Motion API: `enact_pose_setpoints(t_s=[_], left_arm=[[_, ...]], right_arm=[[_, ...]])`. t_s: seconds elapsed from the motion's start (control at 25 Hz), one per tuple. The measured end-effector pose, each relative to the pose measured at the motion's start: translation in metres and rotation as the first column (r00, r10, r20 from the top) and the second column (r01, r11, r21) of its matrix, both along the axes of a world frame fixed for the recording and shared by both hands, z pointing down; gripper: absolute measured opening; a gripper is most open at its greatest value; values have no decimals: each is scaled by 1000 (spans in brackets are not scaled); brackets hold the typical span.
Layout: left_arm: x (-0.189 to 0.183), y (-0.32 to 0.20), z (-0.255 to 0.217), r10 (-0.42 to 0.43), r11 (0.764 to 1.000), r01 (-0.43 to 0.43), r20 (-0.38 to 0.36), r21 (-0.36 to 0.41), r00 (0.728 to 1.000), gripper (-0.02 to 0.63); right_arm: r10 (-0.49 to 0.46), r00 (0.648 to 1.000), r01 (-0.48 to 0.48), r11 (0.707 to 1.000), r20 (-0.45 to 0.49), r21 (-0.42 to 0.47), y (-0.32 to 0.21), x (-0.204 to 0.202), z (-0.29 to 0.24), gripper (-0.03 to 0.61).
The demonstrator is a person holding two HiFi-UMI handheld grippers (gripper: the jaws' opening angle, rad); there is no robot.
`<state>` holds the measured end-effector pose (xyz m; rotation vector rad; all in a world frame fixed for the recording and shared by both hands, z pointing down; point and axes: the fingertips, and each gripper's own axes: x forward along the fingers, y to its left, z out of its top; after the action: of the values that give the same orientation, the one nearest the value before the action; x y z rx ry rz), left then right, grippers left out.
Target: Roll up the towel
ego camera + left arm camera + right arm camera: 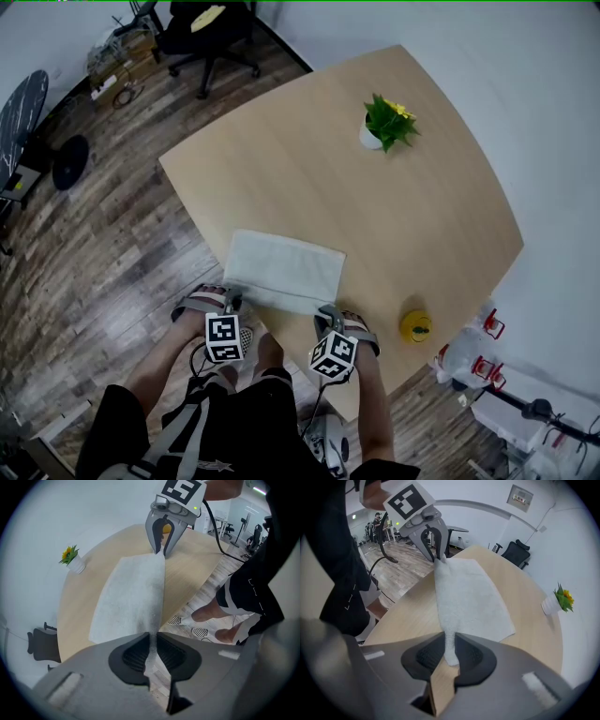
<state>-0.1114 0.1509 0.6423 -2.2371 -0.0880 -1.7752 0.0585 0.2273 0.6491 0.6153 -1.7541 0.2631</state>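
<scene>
Two grippers are at work here, both pointing steeply down at the near edge of the bench [309, 169], one in each of the person's hands. The left gripper [151, 640] has its fingers [133, 654] closed on one near corner of the towel [286, 267], with the white cloth squeezed into a thin strip between the dark ribbed pads. The right gripper [450, 645] does the same at the other near corner: its fingers [426, 657] are pinched on the cloth, and a short tail of it hangs out below the pads.

The towel itself is a pale, rectangular piece of terry cloth. It sits close to the near edge of the light wooden bench, directly in front of the person. Its near edge runs in a straight raised line from one gripper to the other, while the rest of it lies spread out flat on the wood, reaching away towards the middle of the bench. No part of it is rolled yet.

A small potted plant [387, 122] with green leaves and yellow flowers stands well apart from the towel, near the far side of the bench. A round yellow object [415, 325] sits by the near edge, to the right of the right gripper. A black office chair [208, 33] stands on the plank floor [103, 234] beyond the bench.
</scene>
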Motion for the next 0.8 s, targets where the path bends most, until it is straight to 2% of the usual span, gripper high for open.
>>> enact_pose_setpoints(t_s=[0.8], left_arm=[[8,-23,-6,-25,1000,25,-11,7,1000,64]], right_arm=[[-5,1000,5,1000,14,-9,-23,9,-6,78]])
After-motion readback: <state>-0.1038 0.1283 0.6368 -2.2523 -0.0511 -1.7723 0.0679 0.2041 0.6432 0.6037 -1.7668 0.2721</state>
